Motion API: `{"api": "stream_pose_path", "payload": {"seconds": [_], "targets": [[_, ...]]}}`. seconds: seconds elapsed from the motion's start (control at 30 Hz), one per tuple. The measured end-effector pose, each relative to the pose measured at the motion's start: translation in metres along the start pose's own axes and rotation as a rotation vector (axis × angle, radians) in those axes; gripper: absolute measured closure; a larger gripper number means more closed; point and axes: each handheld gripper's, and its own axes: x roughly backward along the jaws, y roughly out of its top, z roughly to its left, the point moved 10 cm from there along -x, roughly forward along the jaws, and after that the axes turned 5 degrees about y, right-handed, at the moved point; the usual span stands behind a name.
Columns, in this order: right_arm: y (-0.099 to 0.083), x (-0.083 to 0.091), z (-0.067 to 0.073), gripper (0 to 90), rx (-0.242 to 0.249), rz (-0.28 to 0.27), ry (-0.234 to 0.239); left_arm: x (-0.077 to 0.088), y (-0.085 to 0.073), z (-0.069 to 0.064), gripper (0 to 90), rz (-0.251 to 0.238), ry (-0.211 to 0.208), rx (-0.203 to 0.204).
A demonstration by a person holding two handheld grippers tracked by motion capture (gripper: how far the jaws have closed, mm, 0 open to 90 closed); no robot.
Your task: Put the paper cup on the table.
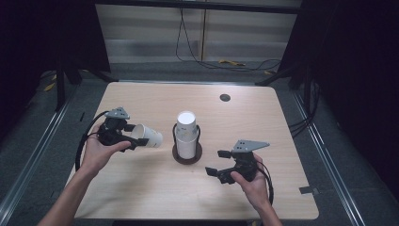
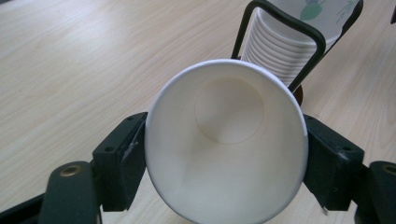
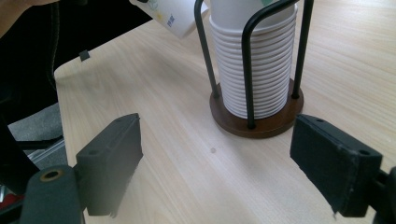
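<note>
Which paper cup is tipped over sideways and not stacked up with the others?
The single paper cup clamped in the left gripper. It lies sideways off the table, while the other cups stand nested in the stack inside the holder.

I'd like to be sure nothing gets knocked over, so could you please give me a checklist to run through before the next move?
1. Left gripper hold on the cup: jaws press its wall on both sides. Ok.
2. Cup shape: rim looks round, not crushed. Ok.
3. Cup clear of the table: it lies on its side in the grip; whether it is off the wood, cannot tell.
4. Right gripper: jaws wide apart, nothing between them. Ok.
5. Stack in its holder: upright inside the wire posts. Ok.
6. Gap between cup and stack: apart in the high view. Ok.
</note>
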Motion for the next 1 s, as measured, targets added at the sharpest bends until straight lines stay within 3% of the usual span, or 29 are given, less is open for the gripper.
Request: {"api": "stream_pose_path", "payload": {"seconds": [0.17,0.73,1.0], "targets": [[0.001,-0.001,-0.002,16.4,-0.003,-0.002,-0.003,-0.005,0.000,0.005,24.3,0.026,-0.004,0.007],[-0.007,0.009,-0.004,16.3,-0.013,-0.011,-0.008,-0.018,0.005,0.012,24.3,0.124,0.044,-0.025],[-0.007,0.005,-0.003,16.3,-0.012,-0.003,-0.003,-0.023,0.000,0.019,24.1,0.186,0.072,-0.042]]}}
